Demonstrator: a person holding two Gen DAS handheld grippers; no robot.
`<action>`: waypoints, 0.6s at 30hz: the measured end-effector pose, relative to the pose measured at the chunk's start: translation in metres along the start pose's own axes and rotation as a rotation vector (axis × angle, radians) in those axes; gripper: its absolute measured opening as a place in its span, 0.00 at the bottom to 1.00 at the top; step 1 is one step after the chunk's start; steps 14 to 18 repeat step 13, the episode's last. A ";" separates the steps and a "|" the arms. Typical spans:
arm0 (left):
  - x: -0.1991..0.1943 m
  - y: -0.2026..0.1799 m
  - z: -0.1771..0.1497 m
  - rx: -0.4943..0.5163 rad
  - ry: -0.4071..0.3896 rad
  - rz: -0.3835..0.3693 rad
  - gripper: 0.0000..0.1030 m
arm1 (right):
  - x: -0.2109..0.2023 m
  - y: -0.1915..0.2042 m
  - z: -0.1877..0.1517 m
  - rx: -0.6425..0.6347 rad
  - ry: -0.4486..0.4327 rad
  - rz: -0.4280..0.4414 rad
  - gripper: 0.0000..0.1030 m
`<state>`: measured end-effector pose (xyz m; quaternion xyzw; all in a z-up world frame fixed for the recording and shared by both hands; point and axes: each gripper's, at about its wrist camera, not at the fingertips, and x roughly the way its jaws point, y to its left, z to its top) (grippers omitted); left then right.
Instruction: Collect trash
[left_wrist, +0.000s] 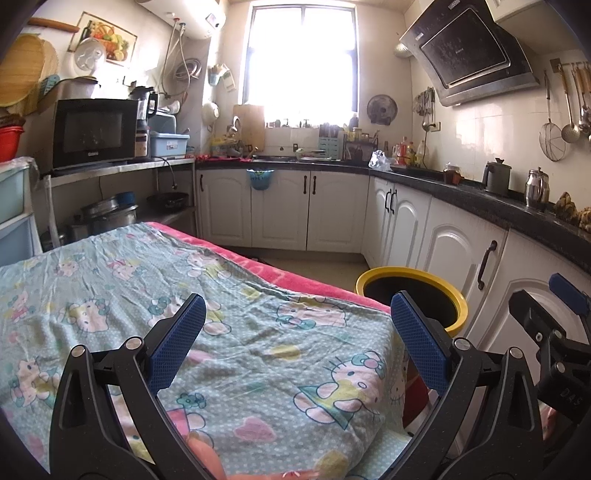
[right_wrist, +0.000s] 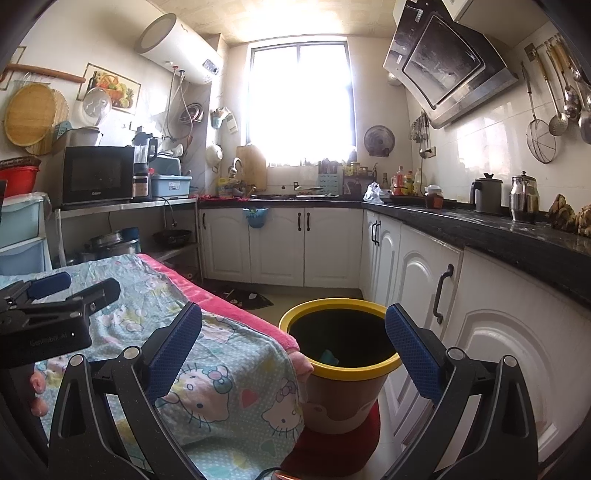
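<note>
Right gripper (right_wrist: 293, 325): nearest the lens, jaws spread wide, nothing between them, hovering above the near rim of the bin.
Left gripper (left_wrist: 297, 321): also wide and empty, held over the near right corner of the cloth.
Bin (right_wrist: 369, 367): yellow-rimmed, dark inside, standing on something red on the floor, just beside the desk's right edge, close to the white cabinets (right_wrist: 417, 266).
Trash: one small teal scrap (right_wrist: 328, 357) low inside the bin; no loose trash visible on the cloth in either view.
Cloth (left_wrist: 229, 317): teal cartoon-cat print, wrinkled, spread over the desk, pink blanket edge (right_wrist: 236, 314) showing along the bin side.
Step in hand (judged): likely near the end, or scanning for leftover pieces; cannot tell if anything lies outside both views.
Doing it well: sweep both wrist views across the far and left parts of the cloth before committing; folds could hide small scraps.
Grasp advice: come straight down on any scrap, jaws kept wide, pinch the scrap alone and not the fabric beneath.
Release advice: carry over the middle of the bin opening, open only once past the yellow rim.
Risk: snagging the cloth drags it toward the bin; nudging the rim could tip the bin off its red base.
Surroundings: kitchen counter (right_wrist: 498, 229) with kettles, bright window (left_wrist: 303, 55) washing out the far wall.
</note>
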<state>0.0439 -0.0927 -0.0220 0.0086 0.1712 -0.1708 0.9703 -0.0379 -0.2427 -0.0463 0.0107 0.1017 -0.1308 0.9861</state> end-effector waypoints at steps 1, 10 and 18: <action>0.000 0.002 0.000 -0.006 0.006 -0.003 0.90 | 0.001 0.000 0.003 0.002 0.002 0.009 0.94; -0.051 0.118 0.014 -0.229 0.109 0.330 0.90 | 0.038 0.091 0.056 -0.117 0.088 0.499 0.94; -0.092 0.197 -0.003 -0.346 0.165 0.660 0.90 | 0.053 0.181 0.063 -0.215 0.188 0.796 0.94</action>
